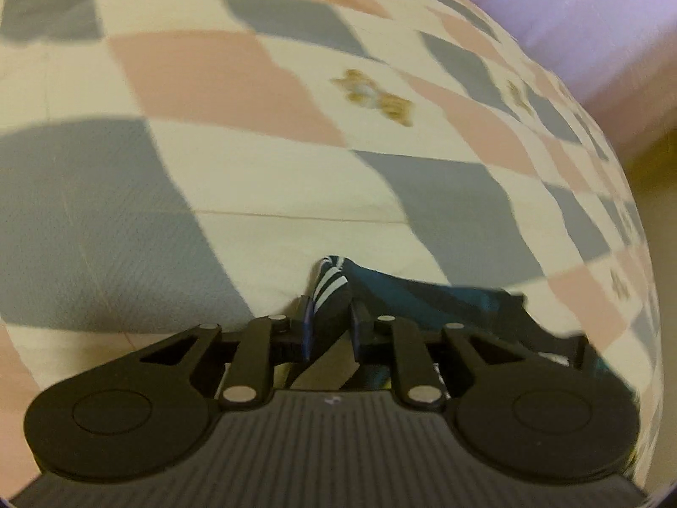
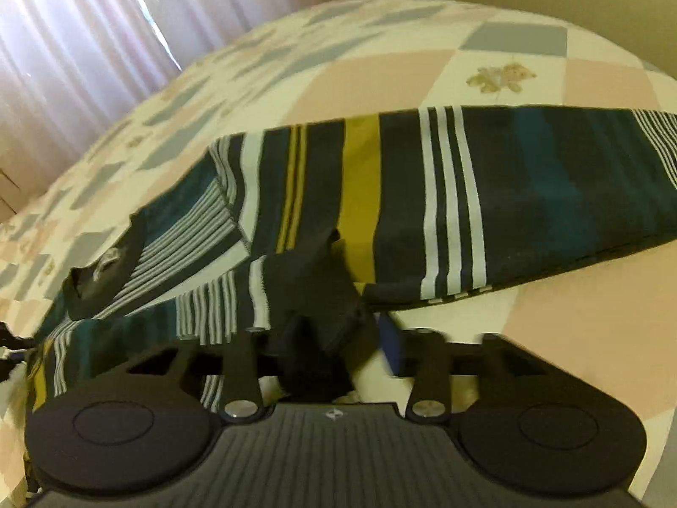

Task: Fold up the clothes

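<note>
I've got L gripper (image 1: 330,330) & R gripper (image 2: 334,338) both clamped on the striped shirt (image 2: 465,194) mid-frame; soft, light, floppy, so I'd grip hems/corners.

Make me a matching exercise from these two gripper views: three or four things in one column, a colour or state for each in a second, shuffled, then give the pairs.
Things:
1. left gripper
2. striped shirt
3. bedspread
4. curtain

Descriptions:
A. pink, grey and cream checks with small bear prints
B. pale, pleated, hanging behind the bed
C. shut on a bunched bit of fabric
D. dark with white, yellow and teal bands, draped over the bed

Pairs: 1-C, 2-D, 3-A, 4-B
</note>
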`<action>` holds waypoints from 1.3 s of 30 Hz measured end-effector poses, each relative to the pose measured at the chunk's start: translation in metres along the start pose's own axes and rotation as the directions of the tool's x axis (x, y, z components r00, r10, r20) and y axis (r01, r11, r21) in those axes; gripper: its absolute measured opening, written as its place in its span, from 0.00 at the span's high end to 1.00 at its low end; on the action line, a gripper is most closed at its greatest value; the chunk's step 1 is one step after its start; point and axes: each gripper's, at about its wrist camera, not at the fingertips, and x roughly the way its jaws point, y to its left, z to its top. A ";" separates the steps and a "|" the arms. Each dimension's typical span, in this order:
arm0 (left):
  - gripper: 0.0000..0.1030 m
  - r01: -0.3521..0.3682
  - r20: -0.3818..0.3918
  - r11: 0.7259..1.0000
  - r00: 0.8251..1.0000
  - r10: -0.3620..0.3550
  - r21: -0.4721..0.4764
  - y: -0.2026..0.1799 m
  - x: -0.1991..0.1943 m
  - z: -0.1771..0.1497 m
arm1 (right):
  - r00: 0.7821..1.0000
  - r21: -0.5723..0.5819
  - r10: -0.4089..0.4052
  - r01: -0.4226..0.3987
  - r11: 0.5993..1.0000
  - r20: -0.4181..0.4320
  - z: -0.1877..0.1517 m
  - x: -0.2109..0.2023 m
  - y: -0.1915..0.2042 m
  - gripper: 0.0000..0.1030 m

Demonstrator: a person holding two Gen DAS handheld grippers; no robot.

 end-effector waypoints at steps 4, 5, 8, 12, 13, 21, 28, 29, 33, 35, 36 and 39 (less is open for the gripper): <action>0.77 -0.006 0.020 0.993 1.000 0.004 0.120 -0.024 -0.040 0.000 | 0.999 0.011 0.042 -0.042 0.999 0.002 0.021 0.002 -0.007 0.55; 0.75 -0.005 0.021 0.988 1.000 0.001 0.157 -0.031 -0.047 0.000 | 0.999 -0.013 0.039 -0.039 0.999 -0.005 0.026 0.005 -0.006 0.55; 0.73 -0.011 0.038 0.953 0.999 0.000 0.303 -0.058 -0.057 -0.002 | 1.000 -0.152 0.009 -0.013 0.988 -0.026 0.039 0.012 0.001 0.55; 0.67 0.010 -0.013 0.849 1.000 -0.004 0.528 -0.088 -0.043 -0.015 | 0.998 -0.294 0.020 -0.037 0.955 -0.060 0.053 0.025 0.010 0.55; 0.67 0.020 -0.040 0.839 0.999 0.002 0.544 -0.089 -0.035 -0.017 | 0.995 -0.306 0.020 -0.048 0.951 -0.095 0.055 0.032 0.010 0.55; 0.94 0.022 -0.147 0.953 0.989 0.024 0.304 -0.050 0.015 -0.010 | 0.986 -0.343 0.120 -0.152 0.927 -0.112 0.051 0.027 0.025 0.96; 1.00 -0.096 -0.027 0.938 0.993 0.111 0.334 -0.047 0.014 -0.016 | 0.996 -0.240 -0.069 0.053 0.969 -0.059 0.050 0.041 0.007 0.87; 1.00 -0.109 -0.011 0.934 0.993 0.120 0.340 -0.050 0.011 -0.017 | 0.995 -0.189 -0.085 0.072 0.979 -0.058 0.048 0.037 0.001 0.90; 0.92 -0.167 0.095 0.915 0.985 0.142 0.367 -0.057 -0.017 -0.027 | 0.997 0.057 -0.079 0.080 0.995 -0.018 0.032 -0.008 -0.019 0.50; 0.88 -0.155 0.100 0.925 0.987 0.128 0.346 -0.055 -0.030 -0.033 | 0.998 0.186 -0.040 0.047 0.981 -0.042 0.017 -0.019 -0.029 0.50; 0.86 -0.133 0.083 0.936 0.990 0.111 0.325 -0.052 -0.034 -0.035 | 0.998 0.254 -0.008 0.023 0.967 -0.059 0.009 -0.018 -0.034 0.50; 0.85 -0.073 0.017 0.962 0.997 0.071 0.263 -0.043 -0.042 -0.045 | 0.996 0.409 0.076 -0.055 0.911 -0.036 0.003 -0.003 -0.041 0.51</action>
